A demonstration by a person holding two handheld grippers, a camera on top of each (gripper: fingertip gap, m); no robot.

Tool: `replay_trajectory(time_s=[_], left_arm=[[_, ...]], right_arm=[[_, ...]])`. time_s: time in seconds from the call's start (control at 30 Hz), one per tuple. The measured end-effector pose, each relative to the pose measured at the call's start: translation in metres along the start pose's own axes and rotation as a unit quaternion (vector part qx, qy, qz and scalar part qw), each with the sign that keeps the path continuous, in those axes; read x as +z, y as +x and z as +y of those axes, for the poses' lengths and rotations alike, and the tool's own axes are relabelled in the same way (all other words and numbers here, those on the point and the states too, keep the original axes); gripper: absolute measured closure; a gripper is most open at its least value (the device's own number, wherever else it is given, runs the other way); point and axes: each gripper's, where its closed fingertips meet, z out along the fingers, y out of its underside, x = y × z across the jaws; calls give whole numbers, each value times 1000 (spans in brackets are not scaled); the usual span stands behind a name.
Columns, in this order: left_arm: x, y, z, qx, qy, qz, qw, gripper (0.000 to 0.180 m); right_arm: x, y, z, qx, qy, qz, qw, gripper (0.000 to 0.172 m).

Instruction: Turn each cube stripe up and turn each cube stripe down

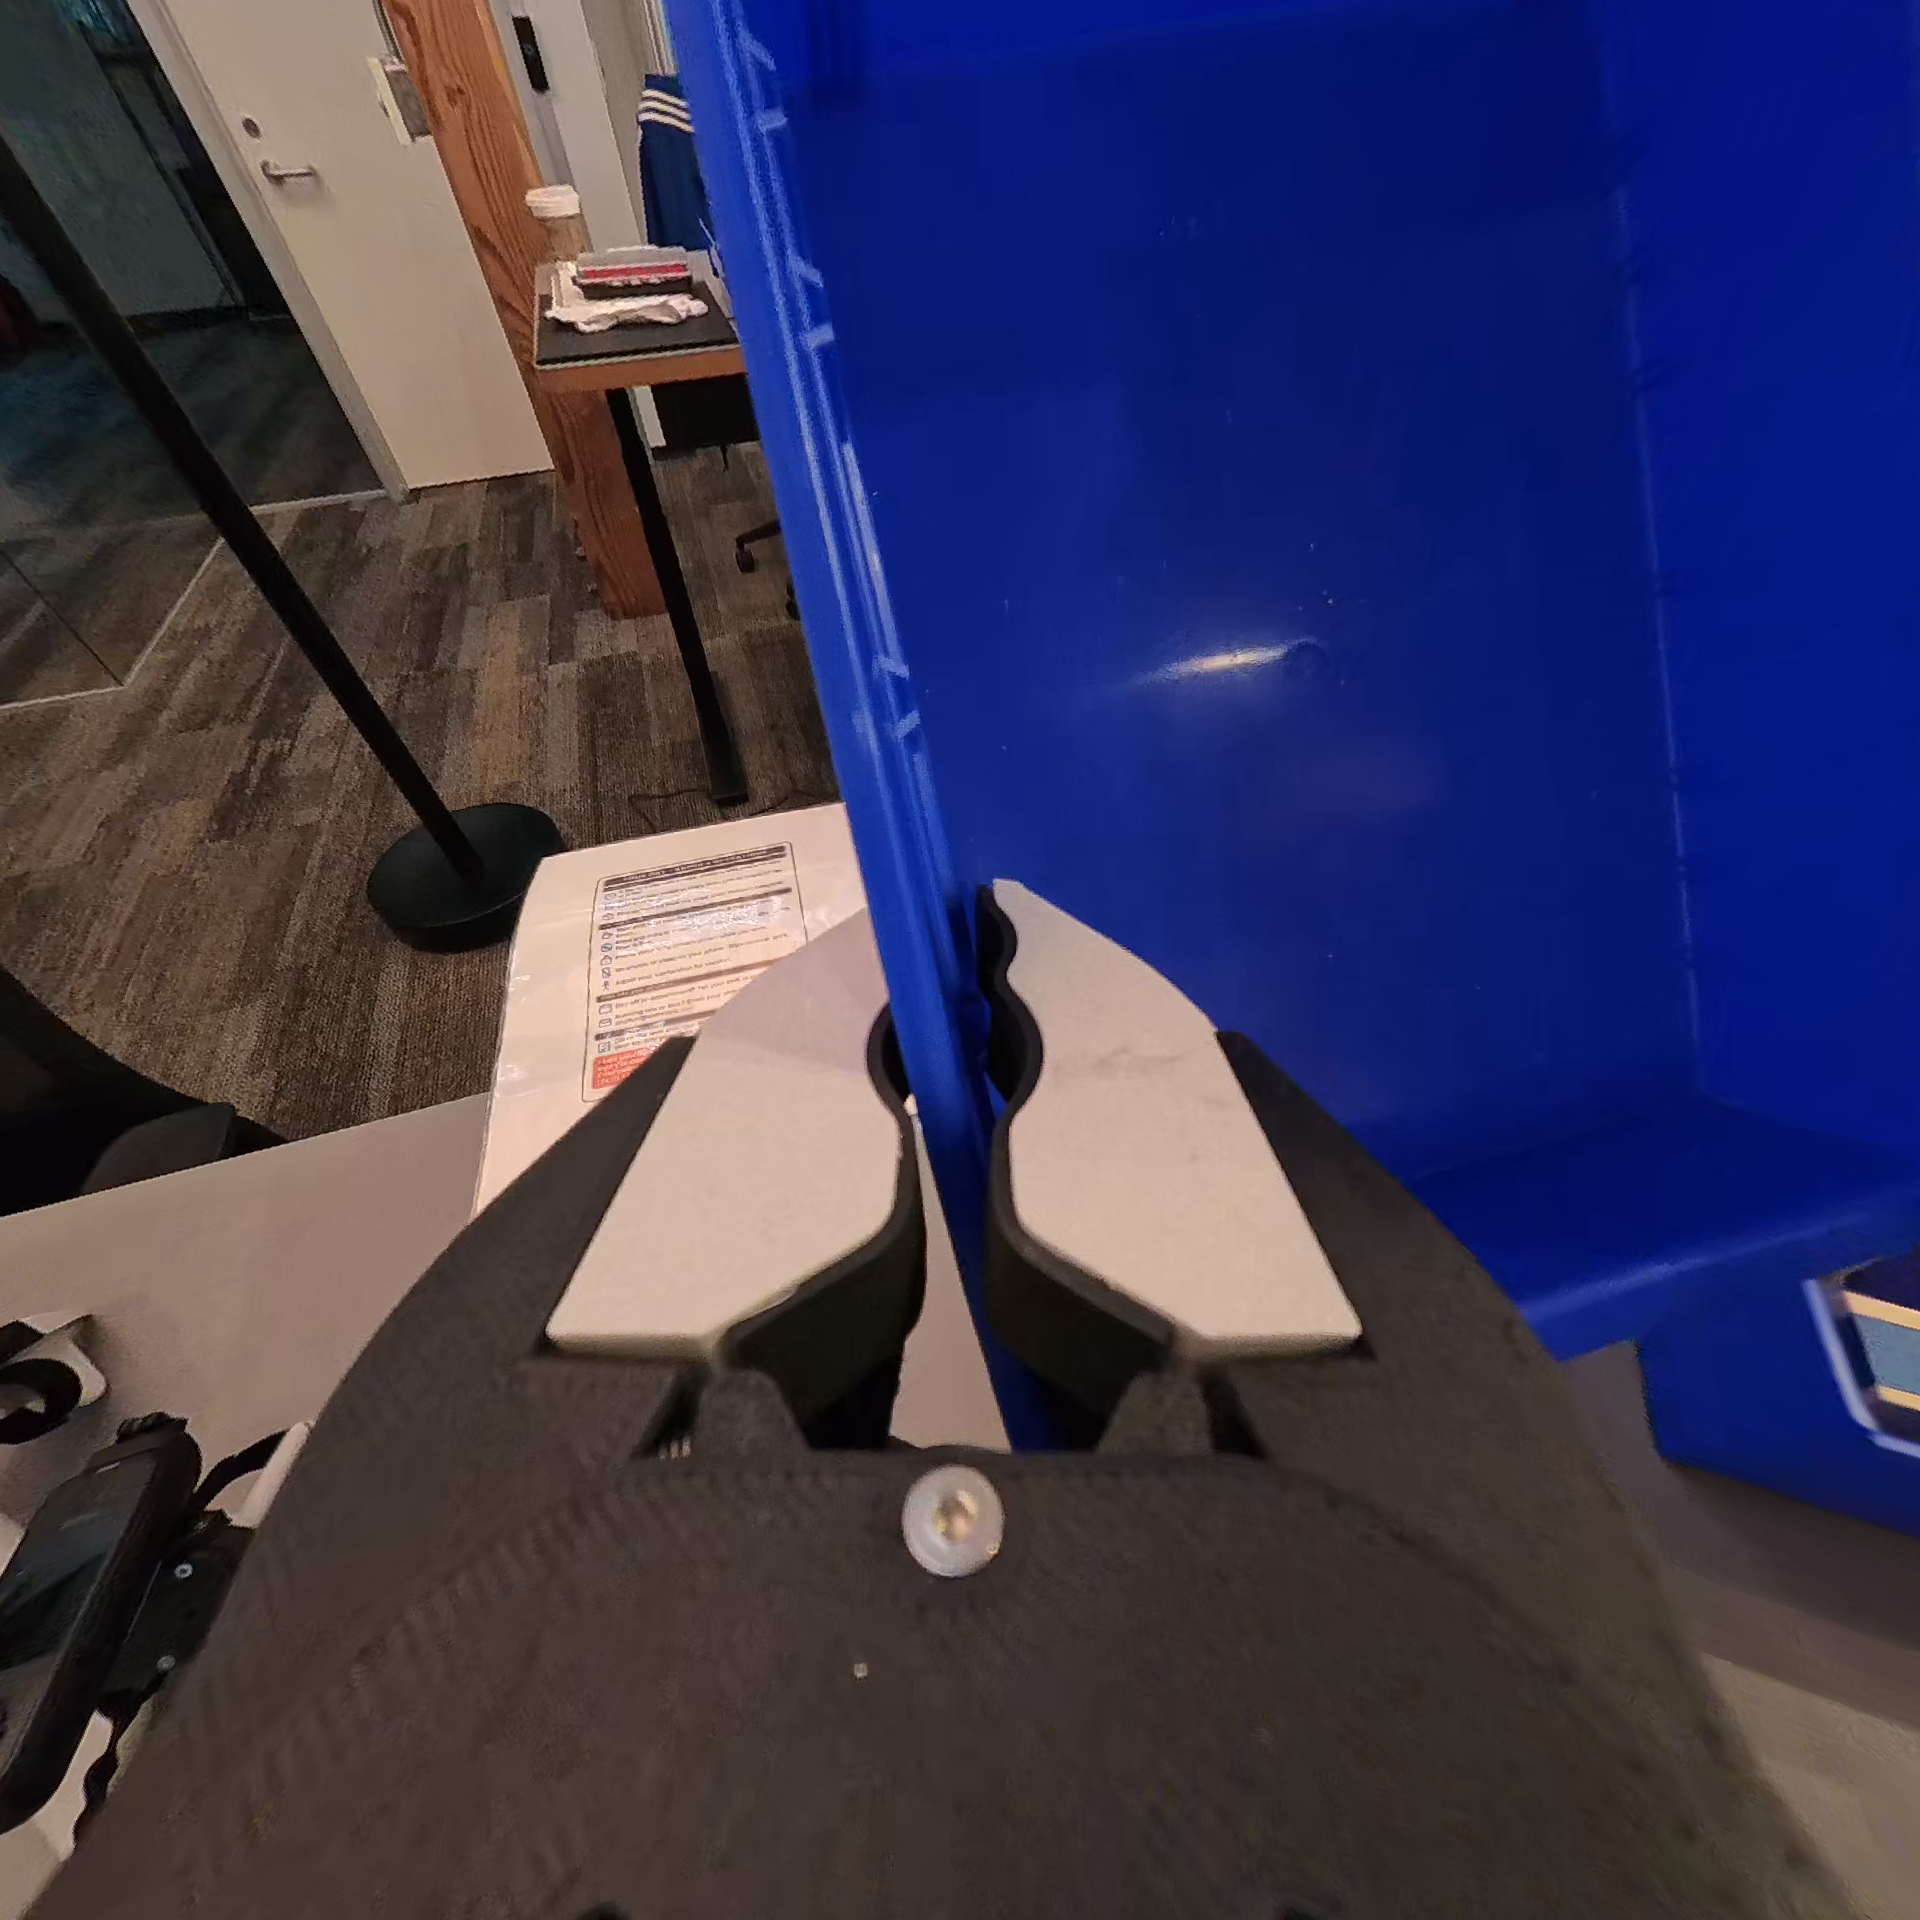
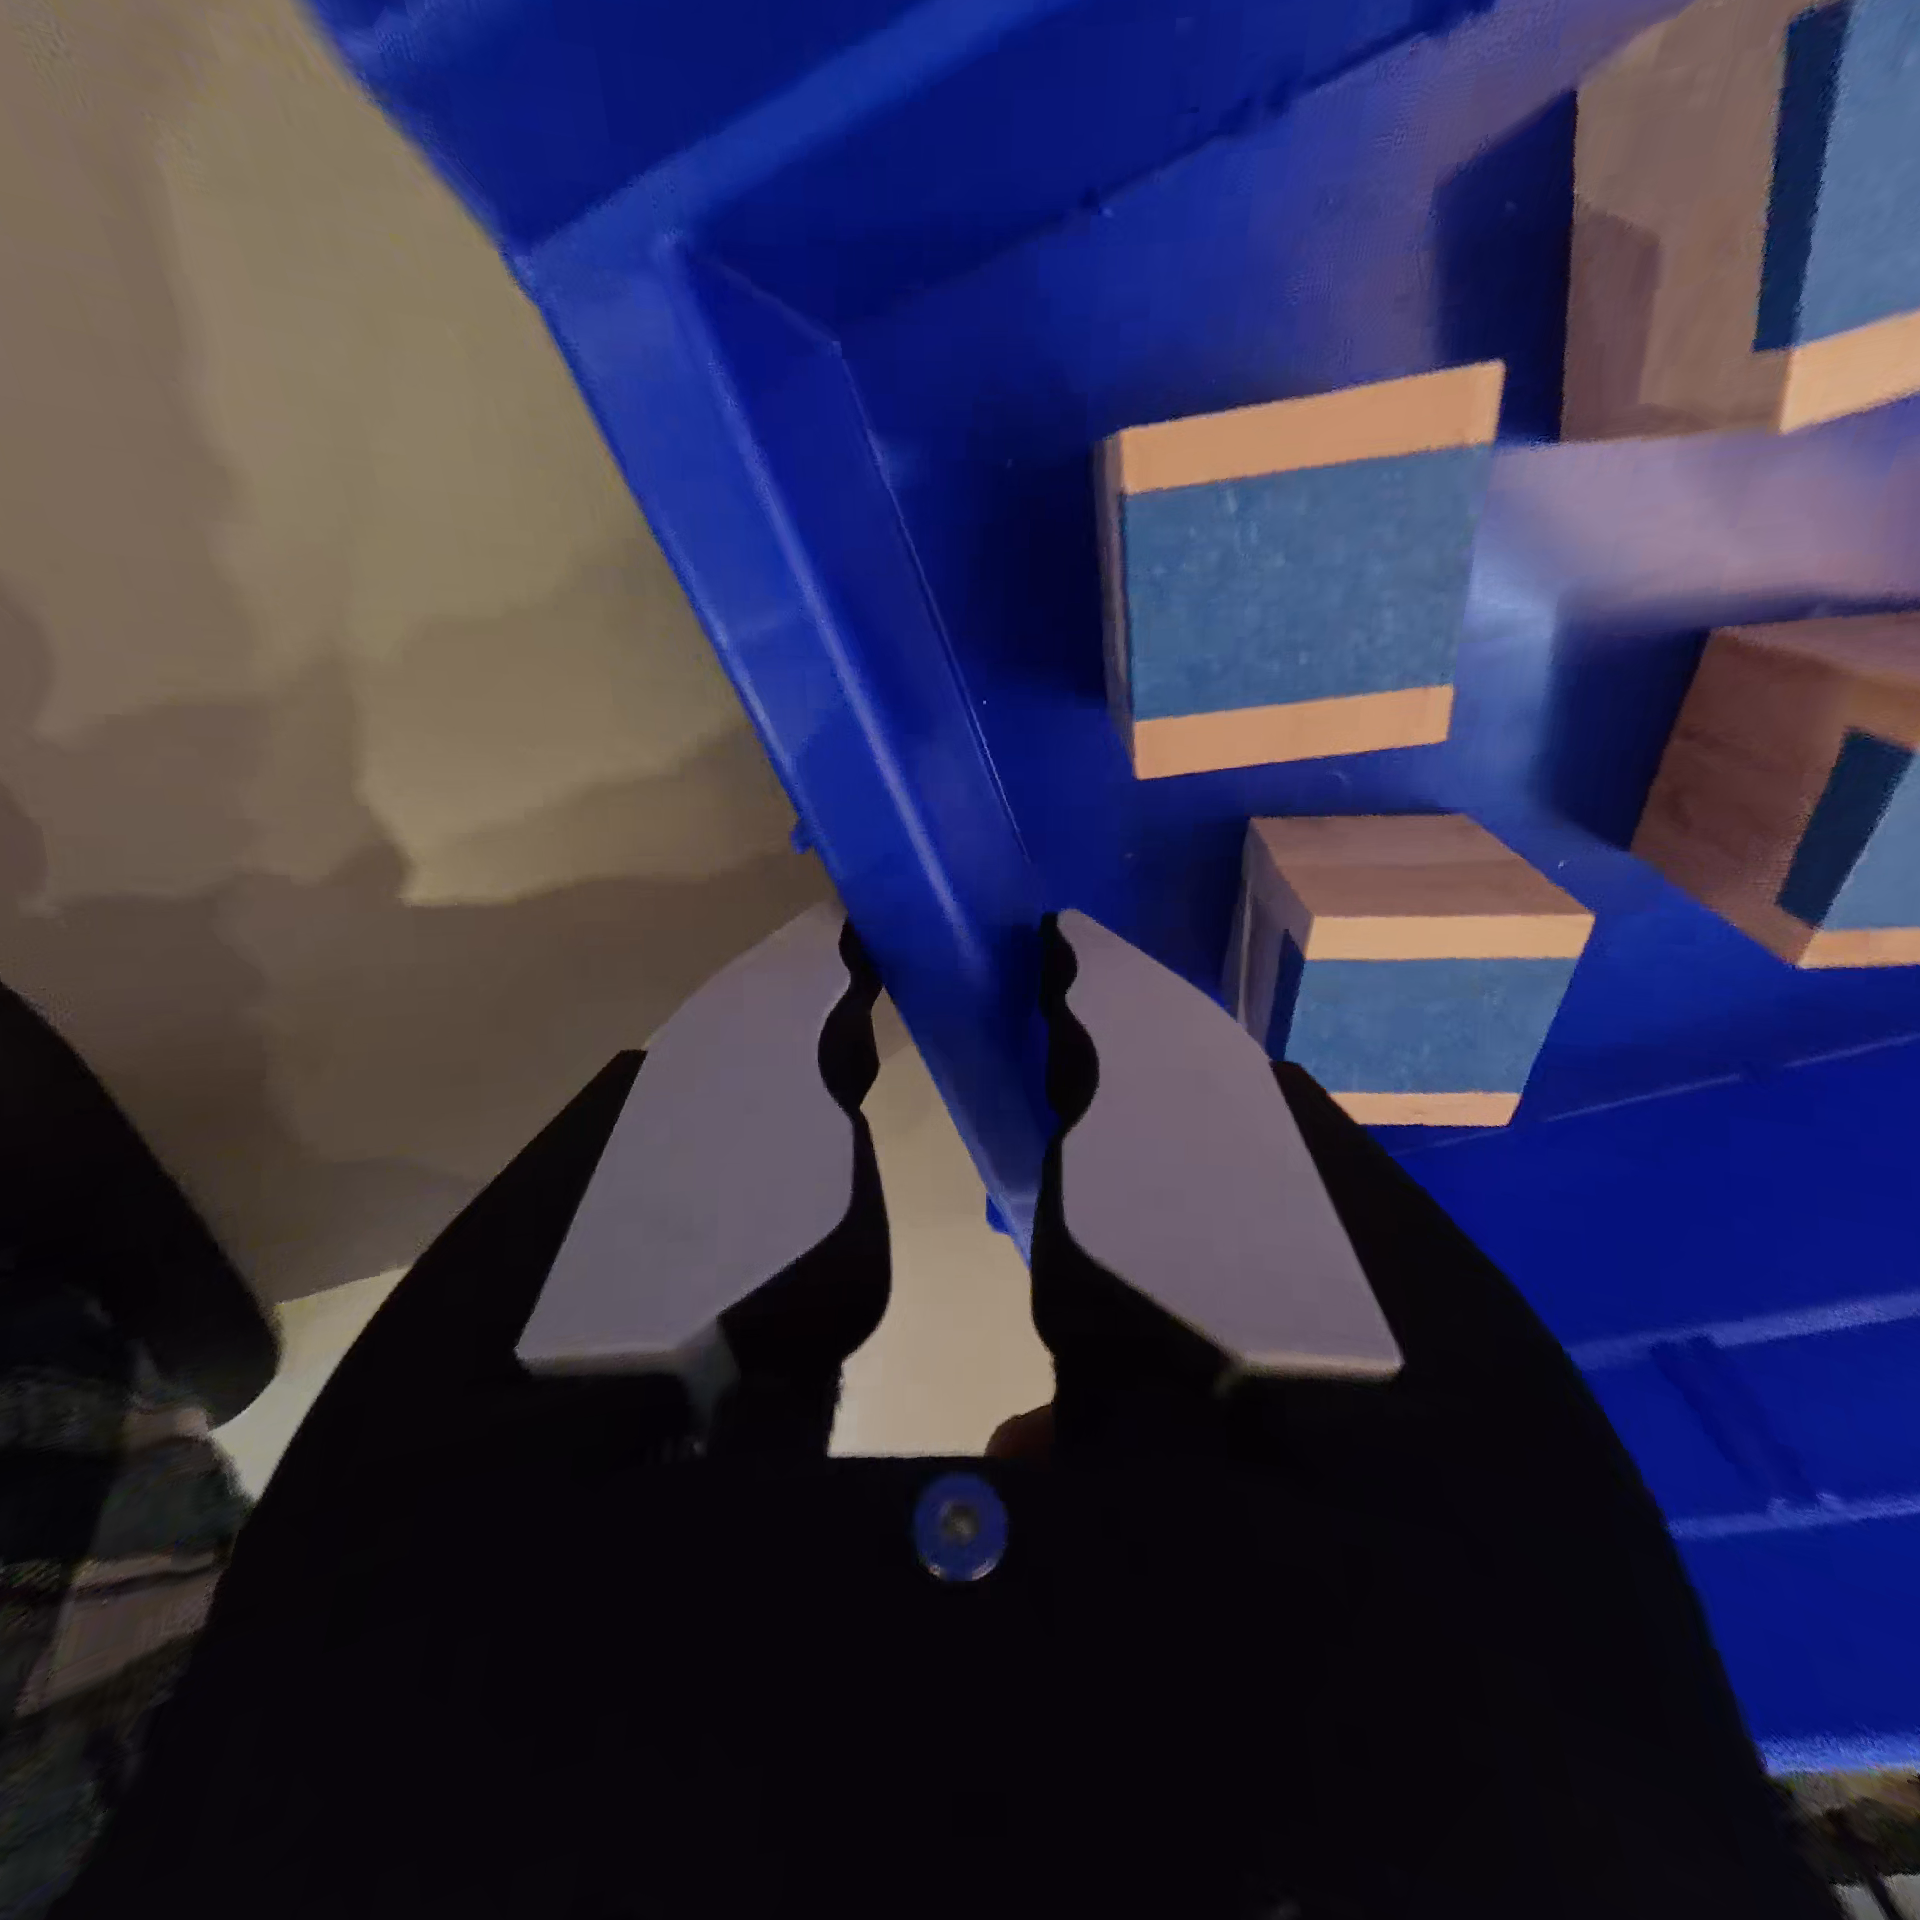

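In the left wrist view, my left gripper (image 1: 935, 914) is shut on the side wall of a blue plastic bin (image 1: 1299, 520). One finger is inside the wall and one outside. The bin is tipped, so its bare inside faces me. A cube's edge (image 1: 1870, 1340) shows at the lower right. In the right wrist view, my right gripper (image 2: 945, 925) straddles the bin's rim (image 2: 831, 644), with both pads against it at the tips. Several wooden cubes with a blue stripe lie inside the bin. One (image 2: 1288, 571) has its stripe facing me, and another (image 2: 1423, 977) is just right of my fingers.
A white table (image 1: 260, 1247) carries a laminated sheet (image 1: 696, 956) left of the bin and a black device (image 1: 73, 1558) at its near left. On the floor beyond are a black stand base (image 1: 468, 873) and a wooden side table (image 1: 634, 343).
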Motion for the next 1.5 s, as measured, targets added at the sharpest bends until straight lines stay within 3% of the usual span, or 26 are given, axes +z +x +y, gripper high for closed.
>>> replay_trajectory(time_s=[0.4, 0.9, 1.37, 1.5], left_arm=[[-22, -3, -14, 1, 28, -25, 999, 174], [-41, -18, -18, -2, 42, -61, 997, 174], [-68, -45, -17, -29, 79, -107, 991, 173], [-72, -41, -25, -21, 87, -114, 989, 173]], right_arm=[[0, 72, -75, -34, 15, 34, 999, 150], [-3, 211, -175, 137, 64, 75, 986, 149], [-5, 300, -219, 268, 68, 127, 953, 149], [-11, 309, -217, 254, 65, 179, 948, 123]])
